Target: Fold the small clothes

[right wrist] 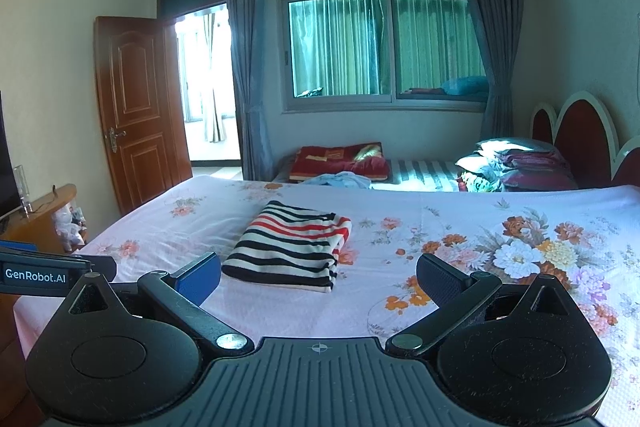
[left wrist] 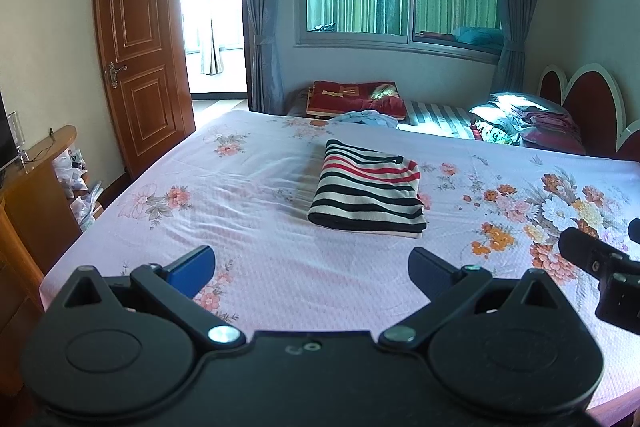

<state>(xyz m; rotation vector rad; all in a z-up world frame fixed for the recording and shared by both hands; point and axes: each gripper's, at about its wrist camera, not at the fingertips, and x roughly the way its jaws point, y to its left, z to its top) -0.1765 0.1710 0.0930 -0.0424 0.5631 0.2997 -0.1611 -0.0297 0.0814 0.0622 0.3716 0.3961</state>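
A striped garment [left wrist: 368, 187] in black, white and red lies folded into a neat rectangle on the pink floral bedsheet [left wrist: 248, 203]. It also shows in the right wrist view [right wrist: 290, 247]. My left gripper [left wrist: 312, 265] is open and empty, hovering over the sheet just short of the garment. My right gripper [right wrist: 318, 277] is open and empty, with the garment just beyond its left finger. The right gripper's tip shows at the right edge of the left wrist view [left wrist: 592, 255]. The left gripper's body shows at the left edge of the right wrist view [right wrist: 44, 273].
A crumpled light blue cloth [left wrist: 366, 117] lies at the bed's far edge. Beyond it is a second bed with a red blanket [left wrist: 356, 99] and pillows [left wrist: 524, 123]. A wooden cabinet [left wrist: 32, 187] stands left of the bed. A wooden door [left wrist: 136, 59] stands open.
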